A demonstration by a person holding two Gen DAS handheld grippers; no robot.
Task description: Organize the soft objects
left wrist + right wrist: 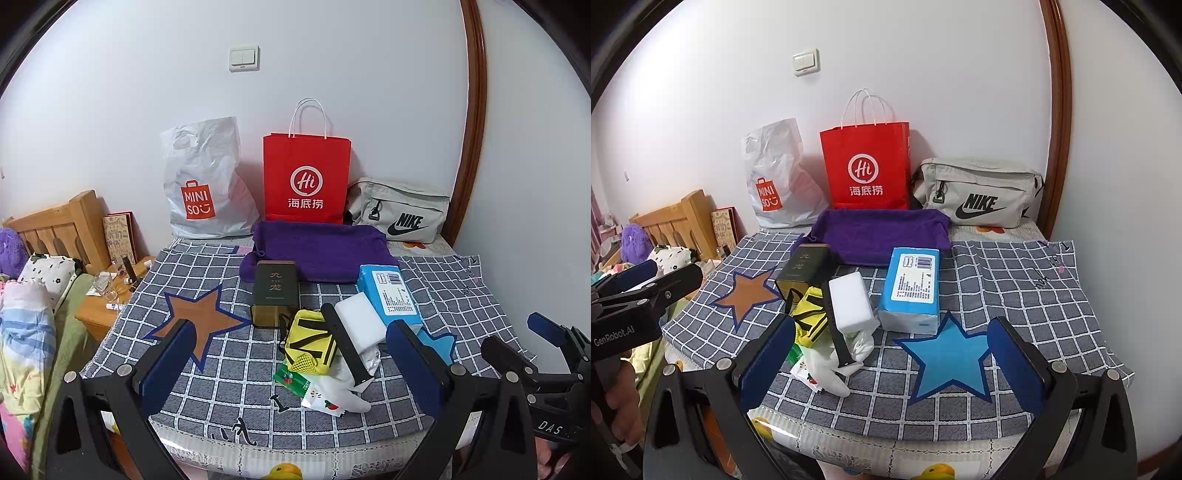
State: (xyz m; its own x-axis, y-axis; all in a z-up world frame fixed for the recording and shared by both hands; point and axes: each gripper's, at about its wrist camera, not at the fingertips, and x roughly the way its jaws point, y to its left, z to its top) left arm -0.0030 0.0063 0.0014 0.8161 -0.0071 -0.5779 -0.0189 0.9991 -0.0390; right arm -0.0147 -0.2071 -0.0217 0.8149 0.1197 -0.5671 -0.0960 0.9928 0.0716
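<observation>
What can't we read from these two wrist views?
- Inside of the red paper bag: hidden by its own front, both views.
- Small green packet: print too small, left view.
- Yellow mesh pouch: partly behind the black strap, right view.

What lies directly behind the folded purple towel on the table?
Behind the purple towel stands a red paper bag against the wall; the towel hides the bag's bottom edge.

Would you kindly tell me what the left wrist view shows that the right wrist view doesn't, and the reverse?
Only the left view shows the green packet clearly, plus the bedside stand's glass jar. Only the right view shows the whole blue star. Both show the red bag, purple towel, tissue pack, white sponge and brown star.
</observation>
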